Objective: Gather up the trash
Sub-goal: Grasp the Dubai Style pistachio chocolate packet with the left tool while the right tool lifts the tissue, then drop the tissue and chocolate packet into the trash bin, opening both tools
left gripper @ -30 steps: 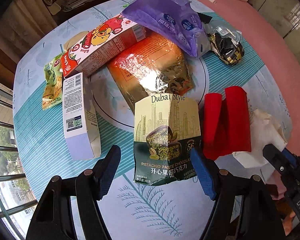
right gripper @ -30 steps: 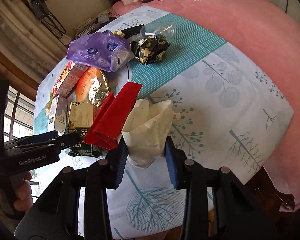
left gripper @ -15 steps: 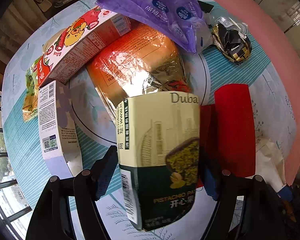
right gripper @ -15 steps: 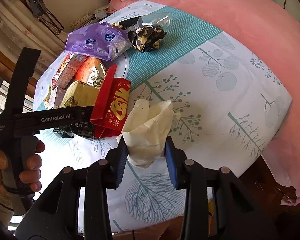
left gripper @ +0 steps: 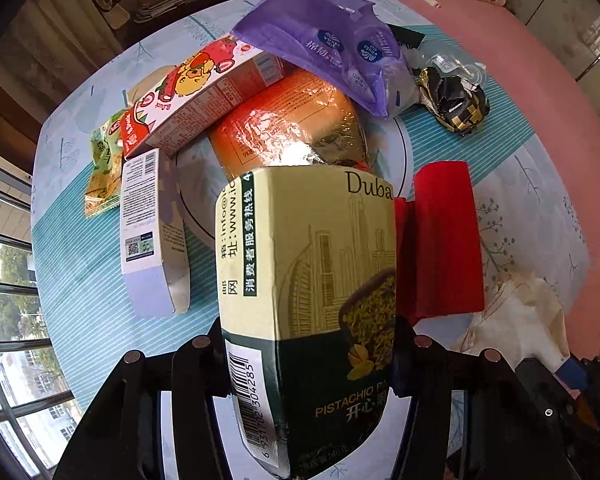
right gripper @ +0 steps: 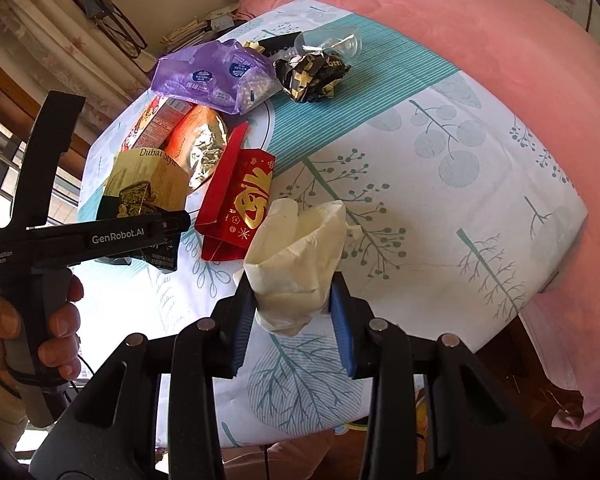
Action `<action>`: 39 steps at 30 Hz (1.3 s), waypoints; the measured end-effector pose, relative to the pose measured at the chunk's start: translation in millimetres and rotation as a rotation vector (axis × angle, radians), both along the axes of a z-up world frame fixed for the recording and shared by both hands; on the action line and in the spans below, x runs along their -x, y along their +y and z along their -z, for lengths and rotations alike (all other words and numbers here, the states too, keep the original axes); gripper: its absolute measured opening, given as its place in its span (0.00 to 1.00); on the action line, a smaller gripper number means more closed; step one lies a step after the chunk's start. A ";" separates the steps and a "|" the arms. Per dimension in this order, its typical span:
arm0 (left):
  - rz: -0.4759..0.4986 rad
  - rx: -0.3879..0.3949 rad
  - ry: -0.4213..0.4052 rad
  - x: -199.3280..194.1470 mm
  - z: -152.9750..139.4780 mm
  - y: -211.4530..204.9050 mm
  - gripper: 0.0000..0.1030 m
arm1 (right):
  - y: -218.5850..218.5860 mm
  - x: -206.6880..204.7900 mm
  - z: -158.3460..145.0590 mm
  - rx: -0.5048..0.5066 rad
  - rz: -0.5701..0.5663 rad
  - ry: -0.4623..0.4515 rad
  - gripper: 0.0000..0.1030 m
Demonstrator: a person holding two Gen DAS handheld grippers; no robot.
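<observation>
Left wrist view: the left gripper [left gripper: 308,356], jaws just closing, clenches the cream-and-green pistachio chocolate box [left gripper: 312,300] by its sides. Beyond it lie an orange foil bag [left gripper: 288,132] and, to the right, a red paper envelope [left gripper: 444,240]. Only the right wrist view shows the person's hand [right gripper: 40,328] and the envelope's gold print. There the right gripper [right gripper: 292,308] grasps a crumpled cream paper bag [right gripper: 300,256] above the leaf-patterned tablecloth [right gripper: 440,200].

The left tongs [left gripper: 308,344] point steeply down, their jaws having just been closing, now pressed on both sides of the pistachio chocolate box [left gripper: 312,300]. The right tongs [right gripper: 292,312] tilt down, clamped on a crumpled tissue [right gripper: 300,256]. At nine o'clock a hand [right gripper: 40,320] grips the left handle.
</observation>
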State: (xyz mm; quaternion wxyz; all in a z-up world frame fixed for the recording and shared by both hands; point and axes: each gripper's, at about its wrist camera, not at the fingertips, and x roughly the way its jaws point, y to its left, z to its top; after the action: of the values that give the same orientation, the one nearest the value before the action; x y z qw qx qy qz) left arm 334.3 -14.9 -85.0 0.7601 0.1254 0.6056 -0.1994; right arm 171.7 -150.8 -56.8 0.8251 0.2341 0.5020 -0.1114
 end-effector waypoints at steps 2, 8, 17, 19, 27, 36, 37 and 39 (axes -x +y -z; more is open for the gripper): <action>-0.010 0.003 -0.029 15.8 -10.9 -2.2 0.53 | 0.1 3.7 -6.3 0.001 -0.034 -0.010 0.31; -0.085 0.031 -0.094 72.5 -63.0 18.6 0.53 | -1.7 21.3 -30.1 0.005 -0.182 -0.045 0.31; -0.274 0.089 -0.150 211.7 -106.5 31.8 0.53 | -6.7 81.8 -63.6 0.053 -0.474 -0.094 0.31; -0.313 0.092 -0.151 242.3 -106.0 28.5 0.53 | -9.3 100.2 -65.3 0.055 -0.517 -0.096 0.31; -0.372 0.067 -0.081 340.2 -71.0 15.4 0.53 | -10.9 170.6 -35.8 0.022 -0.645 -0.019 0.31; -0.361 0.041 0.026 366.7 19.9 5.2 0.53 | -14.3 205.9 47.8 -0.028 -0.618 0.107 0.32; -0.362 0.041 0.037 365.4 34.5 5.2 0.53 | -14.6 208.3 62.0 -0.029 -0.611 0.122 0.32; -0.366 0.040 0.048 364.8 65.6 5.8 0.53 | -16.0 208.8 95.1 -0.036 -0.595 0.153 0.32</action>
State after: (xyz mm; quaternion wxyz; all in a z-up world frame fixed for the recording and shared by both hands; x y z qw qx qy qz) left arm -30.5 -9.1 -150.5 0.7714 -0.0068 0.6321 -0.0730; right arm -37.1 -166.8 -151.9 0.7771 0.0822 0.6110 0.1264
